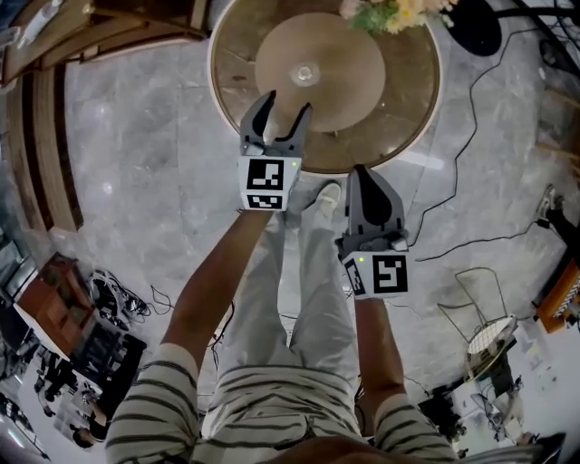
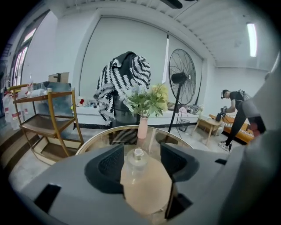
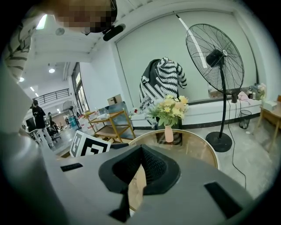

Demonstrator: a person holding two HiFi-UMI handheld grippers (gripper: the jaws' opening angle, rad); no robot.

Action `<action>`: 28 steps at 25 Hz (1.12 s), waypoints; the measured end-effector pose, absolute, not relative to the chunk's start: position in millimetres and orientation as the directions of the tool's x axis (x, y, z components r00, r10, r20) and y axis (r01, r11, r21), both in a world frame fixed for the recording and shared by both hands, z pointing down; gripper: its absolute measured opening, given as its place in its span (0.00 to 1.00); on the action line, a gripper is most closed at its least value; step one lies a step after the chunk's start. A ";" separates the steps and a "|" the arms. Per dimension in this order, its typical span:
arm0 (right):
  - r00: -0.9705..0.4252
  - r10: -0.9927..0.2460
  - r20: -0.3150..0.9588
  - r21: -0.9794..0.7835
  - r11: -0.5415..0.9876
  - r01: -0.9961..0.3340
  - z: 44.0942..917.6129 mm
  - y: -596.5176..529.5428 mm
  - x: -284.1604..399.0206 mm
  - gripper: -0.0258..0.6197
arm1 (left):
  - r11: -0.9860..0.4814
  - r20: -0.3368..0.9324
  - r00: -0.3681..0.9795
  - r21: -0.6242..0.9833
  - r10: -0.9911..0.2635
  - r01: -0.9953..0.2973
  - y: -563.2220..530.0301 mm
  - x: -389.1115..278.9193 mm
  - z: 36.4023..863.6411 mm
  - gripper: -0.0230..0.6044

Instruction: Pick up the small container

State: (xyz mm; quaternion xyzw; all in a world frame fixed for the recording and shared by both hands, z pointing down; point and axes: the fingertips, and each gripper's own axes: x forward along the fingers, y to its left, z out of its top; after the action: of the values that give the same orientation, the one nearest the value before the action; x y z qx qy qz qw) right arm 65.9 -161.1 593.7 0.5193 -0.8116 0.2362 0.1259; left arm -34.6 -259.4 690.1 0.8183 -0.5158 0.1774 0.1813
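Note:
The small container (image 1: 302,74) is a little clear bottle with a pale cap. It stands upright at the middle of a tan disc (image 1: 349,68) on the round glass table (image 1: 220,86). My left gripper (image 1: 283,101) reaches over the table's near edge with its jaws open. In the left gripper view the small container (image 2: 138,160) lines up with the gap of the left gripper (image 2: 139,151), just ahead of the fingertips, and neither pad touches it. My right gripper (image 1: 362,174) hangs shut and empty below the table edge. In its own view the right gripper (image 3: 141,148) has its pads meeting.
A pink vase of flowers (image 1: 391,13) stands at the table's far side. A black fan base (image 1: 478,27) and cables (image 1: 471,136) lie on the floor to the right. A wooden shelf unit (image 2: 44,118) stands left of the table. A person (image 2: 239,116) works far right.

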 end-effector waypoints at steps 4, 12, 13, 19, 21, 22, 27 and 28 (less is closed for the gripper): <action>-0.428 -0.782 0.453 -0.255 0.346 -0.903 598.4 -164.8 60.4 0.05 | -0.425 0.481 0.413 0.091 -0.773 -0.901 -274.5 -31.7 706.9 0.51; -0.428 -0.778 0.461 -0.270 0.336 -0.902 608.1 -166.2 59.2 0.05 | -0.489 0.501 0.426 0.007 -0.754 -0.872 -290.0 -14.2 741.2 0.63; -0.427 -0.776 0.464 -0.262 0.341 -0.903 609.3 -165.3 58.7 0.05 | -0.495 0.504 0.426 -0.005 -0.751 -0.869 -290.7 -12.6 745.5 0.65; -0.405 -0.784 0.471 -0.239 0.328 -0.914 618.7 -167.1 63.4 0.05 | -0.497 0.532 0.400 -0.045 -0.746 -0.867 -305.4 -9.5 774.4 0.71; -0.410 -0.778 0.476 -0.238 0.335 -0.912 623.6 -165.0 65.7 0.05 | -0.498 0.549 0.391 -0.054 -0.739 -0.865 -309.5 -9.7 784.1 0.72; -0.410 -0.776 0.479 -0.239 0.335 -0.912 625.7 -164.4 66.4 0.05 | -0.500 0.560 0.387 -0.057 -0.732 -0.864 -310.9 -9.9 789.3 0.72; -0.405 -0.776 0.483 -0.240 0.328 -0.914 634.6 -166.1 69.4 0.05 | -0.490 0.589 0.368 -0.055 -0.719 -0.870 -322.6 -10.4 808.8 0.73; -0.405 -0.775 0.485 -0.241 0.327 -0.914 636.1 -166.3 69.8 0.05 | -0.487 0.593 0.364 -0.055 -0.718 -0.871 -324.5 -10.6 811.7 0.73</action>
State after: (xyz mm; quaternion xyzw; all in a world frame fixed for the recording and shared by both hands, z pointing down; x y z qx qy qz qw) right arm 69.8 -166.3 636.1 0.5266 -0.8019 0.2436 0.1424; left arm -10.6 -324.5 811.7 0.8146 -0.4877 0.2831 0.1356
